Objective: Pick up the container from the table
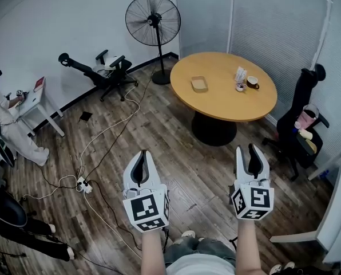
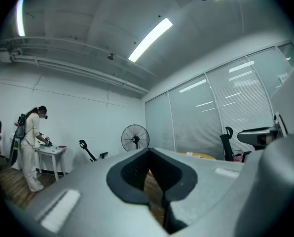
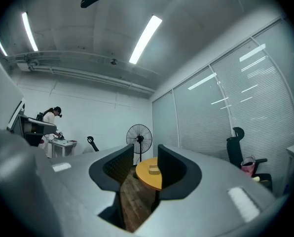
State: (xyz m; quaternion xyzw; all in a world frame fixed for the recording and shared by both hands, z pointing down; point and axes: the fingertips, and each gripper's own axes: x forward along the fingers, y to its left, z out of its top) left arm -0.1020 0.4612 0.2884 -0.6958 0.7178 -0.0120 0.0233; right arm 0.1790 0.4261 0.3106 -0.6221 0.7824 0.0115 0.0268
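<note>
While both tools hang over floor, step in hand judged as approach.

Head view: container (image 1: 199,83) lies on round table (image 1: 222,102), toward its left side, apart from cup (image 1: 252,82). Left tool (image 1: 141,153) and right tool (image 1: 246,149) well apart from it. Walk closer before reaching.

Left gripper view: left tool (image 2: 149,154) tips pressed together, nothing between them; container not seen.

Right gripper view: right tool (image 3: 142,163) narrowly spread, empty; container (image 3: 154,170) framed in gap. Likely better choice; widen jaws, then close across rim.

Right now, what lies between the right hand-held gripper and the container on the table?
From right hand-held gripper to container: wooden floor, then bare table top, per head view.
</note>
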